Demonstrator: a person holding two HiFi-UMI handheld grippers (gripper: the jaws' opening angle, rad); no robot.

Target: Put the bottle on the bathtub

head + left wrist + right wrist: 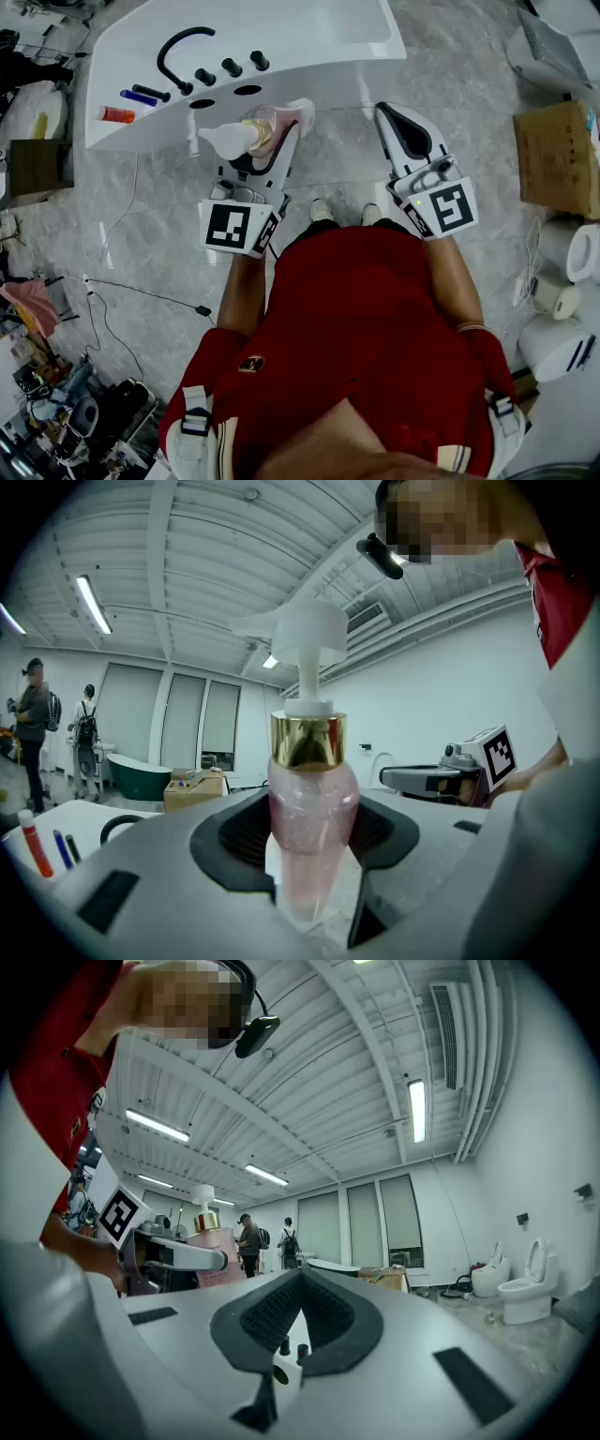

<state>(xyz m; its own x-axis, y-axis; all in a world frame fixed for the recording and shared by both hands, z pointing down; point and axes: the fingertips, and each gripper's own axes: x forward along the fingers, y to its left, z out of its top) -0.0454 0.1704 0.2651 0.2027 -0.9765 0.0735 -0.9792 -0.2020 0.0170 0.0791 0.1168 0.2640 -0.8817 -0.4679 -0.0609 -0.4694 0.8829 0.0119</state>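
A pink bottle (pixel 268 122) with a gold collar and white pump head lies level between the jaws of my left gripper (pixel 277 131), which is shut on it. In the left gripper view the bottle (pixel 313 799) stands upright in the left gripper (pixel 309 855), black pads pressing both its sides. The white bathtub (pixel 309 37) lies just beyond, with the bottle close to its near edge. My right gripper (pixel 398 122) hovers to the bottle's right, over the floor. Seen from its own camera, the right gripper (pixel 300 1307) is shut with nothing in it.
On the tub's ledge are a black faucet (pixel 183 47) with knobs, a red tube (pixel 117 114) and blue pens (pixel 139 97). A cardboard box (pixel 553 155) and white appliances (pixel 553 342) stand at the right. Cables (pixel 141 291) cross the floor at the left. People (pixel 33 724) stand far off.
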